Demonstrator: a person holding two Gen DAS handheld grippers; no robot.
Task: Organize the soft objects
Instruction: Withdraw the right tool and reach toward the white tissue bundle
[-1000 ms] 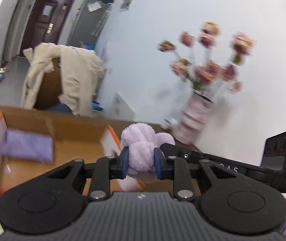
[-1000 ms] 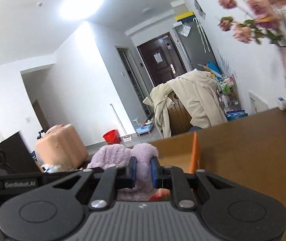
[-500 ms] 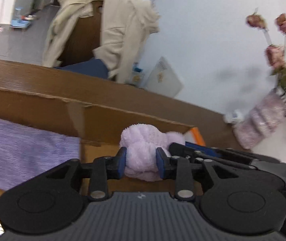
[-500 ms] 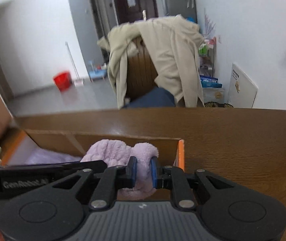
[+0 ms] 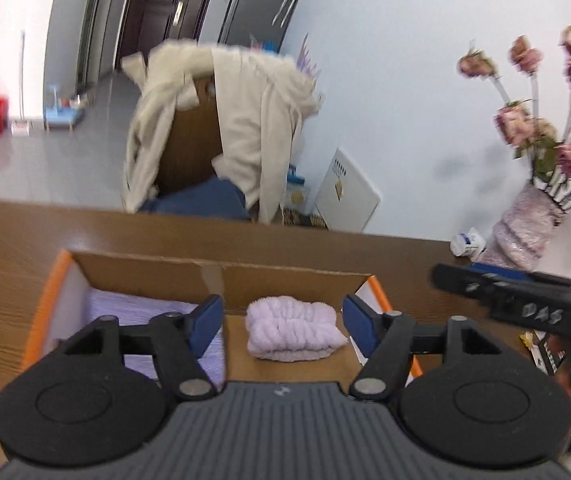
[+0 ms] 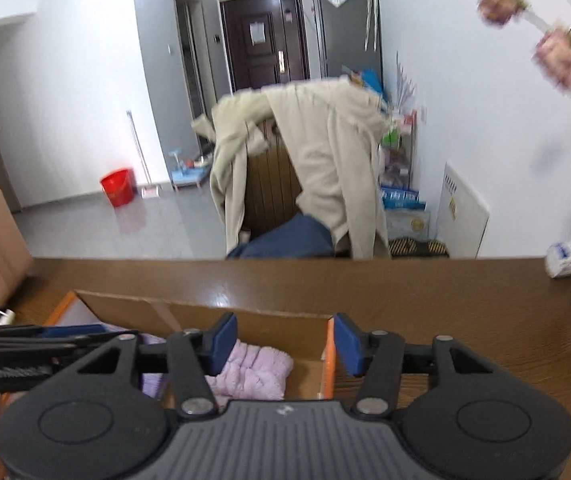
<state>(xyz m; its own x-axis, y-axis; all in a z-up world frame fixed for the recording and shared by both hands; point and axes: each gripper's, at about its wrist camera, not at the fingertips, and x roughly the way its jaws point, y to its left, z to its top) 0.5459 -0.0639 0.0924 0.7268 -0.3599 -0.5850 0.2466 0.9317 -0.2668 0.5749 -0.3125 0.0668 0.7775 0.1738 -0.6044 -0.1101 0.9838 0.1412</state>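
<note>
A folded lilac towel [image 5: 294, 334] lies in the right end of the cardboard box [image 5: 221, 280] on the counter [image 5: 5, 248], beside a purple cloth [image 5: 133, 312] already packed. Both the left tongs [image 5: 283, 316] and right tongs [image 6: 283, 340] have just been opening and stand spread, empty. The box's near side is hidden; what remains unsorted cannot be seen.

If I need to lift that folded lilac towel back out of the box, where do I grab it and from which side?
Take the folded lilac towel across its thick middle, coming from above. It lies flat on the floor of the cardboard box, whose walls block a sideways approach. The left tongs, just opened, are empty and already straddle it, so they seem best placed; close across the stacked folds so that the layers stay together.
</note>
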